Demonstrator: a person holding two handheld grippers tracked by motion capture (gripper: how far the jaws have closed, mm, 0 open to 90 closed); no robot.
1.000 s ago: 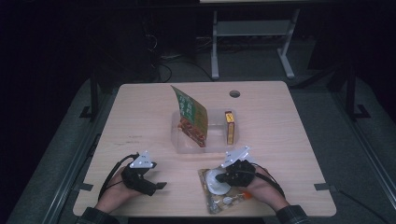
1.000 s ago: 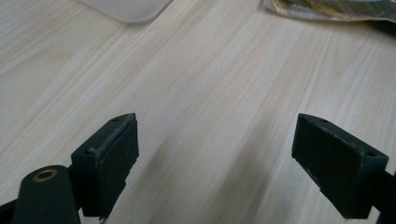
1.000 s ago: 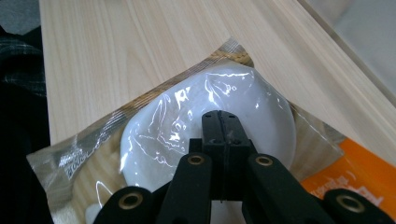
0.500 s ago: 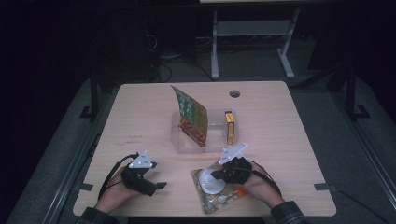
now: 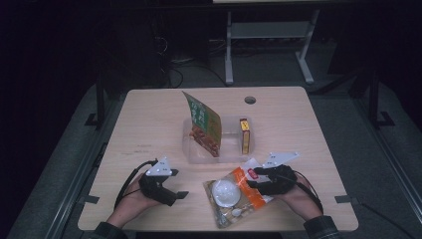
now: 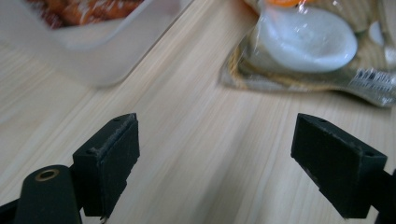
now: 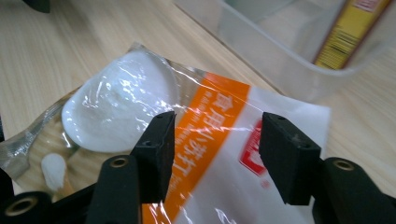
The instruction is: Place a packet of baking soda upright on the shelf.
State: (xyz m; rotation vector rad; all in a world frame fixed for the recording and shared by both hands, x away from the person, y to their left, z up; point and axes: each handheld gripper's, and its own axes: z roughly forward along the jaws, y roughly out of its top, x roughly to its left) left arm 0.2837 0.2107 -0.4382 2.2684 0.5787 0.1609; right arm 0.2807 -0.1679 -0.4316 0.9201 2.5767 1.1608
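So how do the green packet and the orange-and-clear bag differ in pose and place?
The green packet stands tilted inside the clear tub; the orange-and-clear bag lies flat on the table, outside the tub. The packet is opaque and printed; the bag shows white contents through its film. Both are flexible food packs.

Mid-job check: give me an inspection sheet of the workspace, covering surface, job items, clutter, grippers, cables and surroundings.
Surface: light wooden table, with a round hole near its far edge.
Job's things: clear snack bag with an orange band lies flat at the near edge; clear plastic tub at centre holds a green-and-red packet standing on edge and a yellow box.
Clutter: nothing seen.
Grippers: left gripper open over bare wood; right gripper has just been opening, its jaws apart above the bag, not pinching it.
Cables: black cable loops from the left gripper; another trails from the right.
Surroundings: dark floor, grey metal frame beyond the table.
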